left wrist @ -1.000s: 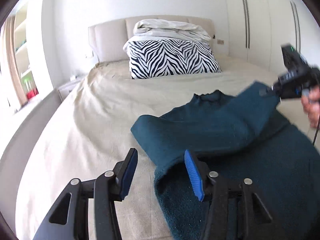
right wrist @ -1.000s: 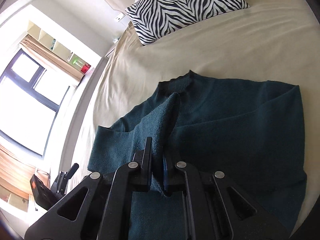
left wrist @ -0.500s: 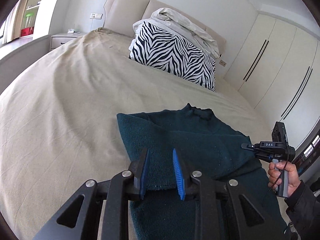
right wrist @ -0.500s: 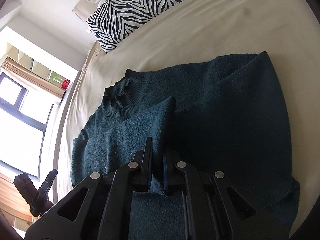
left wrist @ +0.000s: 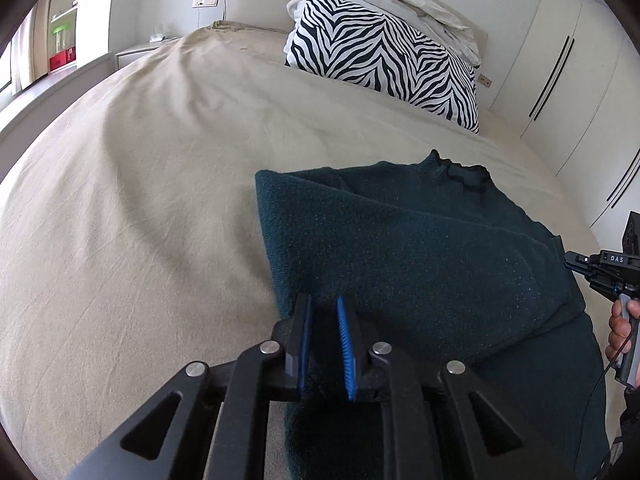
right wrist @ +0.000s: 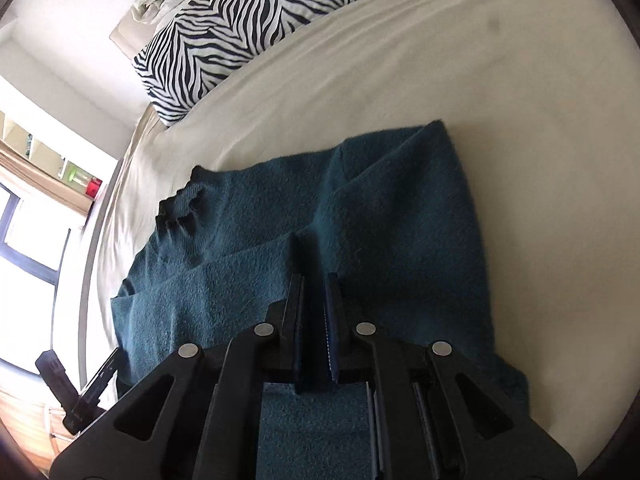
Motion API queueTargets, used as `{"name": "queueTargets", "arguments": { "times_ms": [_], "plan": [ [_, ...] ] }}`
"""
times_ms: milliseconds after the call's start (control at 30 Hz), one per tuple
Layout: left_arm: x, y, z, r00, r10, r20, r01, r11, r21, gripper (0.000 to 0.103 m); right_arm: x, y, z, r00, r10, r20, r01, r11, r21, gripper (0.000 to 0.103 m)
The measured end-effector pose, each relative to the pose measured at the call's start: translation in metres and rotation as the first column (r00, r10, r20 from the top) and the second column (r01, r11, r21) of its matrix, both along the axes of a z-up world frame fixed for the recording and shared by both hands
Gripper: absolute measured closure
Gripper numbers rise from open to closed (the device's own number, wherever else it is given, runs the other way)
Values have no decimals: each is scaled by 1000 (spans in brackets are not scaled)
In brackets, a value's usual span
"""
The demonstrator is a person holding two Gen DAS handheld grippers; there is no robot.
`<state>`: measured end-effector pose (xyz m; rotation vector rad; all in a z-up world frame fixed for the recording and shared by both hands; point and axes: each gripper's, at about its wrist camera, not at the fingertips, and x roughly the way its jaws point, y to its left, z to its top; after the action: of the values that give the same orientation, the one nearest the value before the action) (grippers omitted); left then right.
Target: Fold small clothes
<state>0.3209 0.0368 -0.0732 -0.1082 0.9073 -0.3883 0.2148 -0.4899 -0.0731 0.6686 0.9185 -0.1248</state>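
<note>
Beige bedding [left wrist: 168, 168] fills the left wrist view, with a zebra pillow [left wrist: 384, 60] against the headboard and white wardrobe doors [left wrist: 560, 60] to the right. On the near part of the bed lies the dark green sweater [left wrist: 420, 248], its collar pointing toward the pillow and one sleeve already laid across the body, so it looks partly folded. The left gripper [left wrist: 323, 316] sits low over the sweater's near left edge; its jaws are closing, with only a narrow gap left and knit fabric lying between the blue pads, probably to pinch that edge for the next fold. At the right rim a hand [left wrist: 620, 332] holds the other tool's handle beside the sweater. From the right wrist view the same bed [right wrist: 500, 100] curves away, the pillow [right wrist: 240, 28] at the top and a bright window [right wrist: 24, 232] on the left. Here the sweater [right wrist: 400, 220] spreads flat below the right gripper [right wrist: 316, 280], whose jaws stand almost together with a thin ridge of the folded sleeve caught between them, apparently so the sleeve can be set down squarely over the body.
</note>
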Motion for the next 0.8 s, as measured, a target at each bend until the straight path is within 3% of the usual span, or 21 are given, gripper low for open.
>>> {"name": "queueTargets", "arguments": {
  "times_ms": [100, 200, 233, 300, 333, 400, 433, 467, 533, 567, 600, 633, 700, 800],
  "plan": [
    [0, -7, 15, 999, 6, 45, -7, 1000, 8, 79, 1, 15, 21, 992, 69, 102, -71, 997, 14, 94],
    [10, -26, 5, 1000, -17, 7, 17, 997, 73, 75, 20, 49, 23, 974, 191, 121, -196, 980, 24, 93],
    [13, -32, -6, 1000, -23, -13, 25, 993, 117, 75, 26, 58, 18, 969, 219, 115, -226, 973, 43, 92],
    [7, -31, -12, 999, -23, 22, 20, 993, 119, 74, 40, 68, -4, 967, 250, 54, -255, 961, 111, 75],
    [4, -28, -10, 1000, -20, 19, 18, 993, 119, 74, 41, 68, -18, 970, 241, 18, -241, 962, 130, 75],
    [-8, -18, -2, 1000, -14, 27, 11, 995, 103, 73, 29, 55, -29, 970, 224, 99, -239, 953, 186, 76],
    [-17, -10, 2, 999, -7, 32, 3, 995, 97, 70, 19, 48, -30, 974, 195, 114, -216, 954, 208, 76],
    [-27, -2, 5, 1000, 9, 27, -11, 995, 94, 61, 7, 40, -30, 978, 170, 123, -194, 956, 221, 76],
    [-53, 20, 10, 999, 37, 21, -38, 998, 52, 58, -23, 25, -23, 983, 122, 138, -148, 968, 201, 75],
    [-67, 28, 13, 999, 51, 17, -51, 998, 38, 58, -42, 16, -18, 985, 93, 146, -120, 975, 187, 68],
    [-82, 35, 16, 998, 56, 12, -57, 998, 29, 58, -62, 9, -14, 987, 67, 149, -94, 979, 180, 53],
    [-98, 39, 18, 999, 54, 6, -54, 998, 21, 57, -83, 2, -10, 986, 43, 160, -71, 981, 179, 50],
    [-131, 42, 20, 999, 39, -20, -39, 999, 9, 47, -127, -7, -1, 981, 22, 195, -58, 982, 179, 48],
    [-176, 44, 17, 997, 37, -61, -37, 999, 1, 42, -190, -4, 10, 980, 41, 195, -70, 987, 144, 48]
  ]
}}
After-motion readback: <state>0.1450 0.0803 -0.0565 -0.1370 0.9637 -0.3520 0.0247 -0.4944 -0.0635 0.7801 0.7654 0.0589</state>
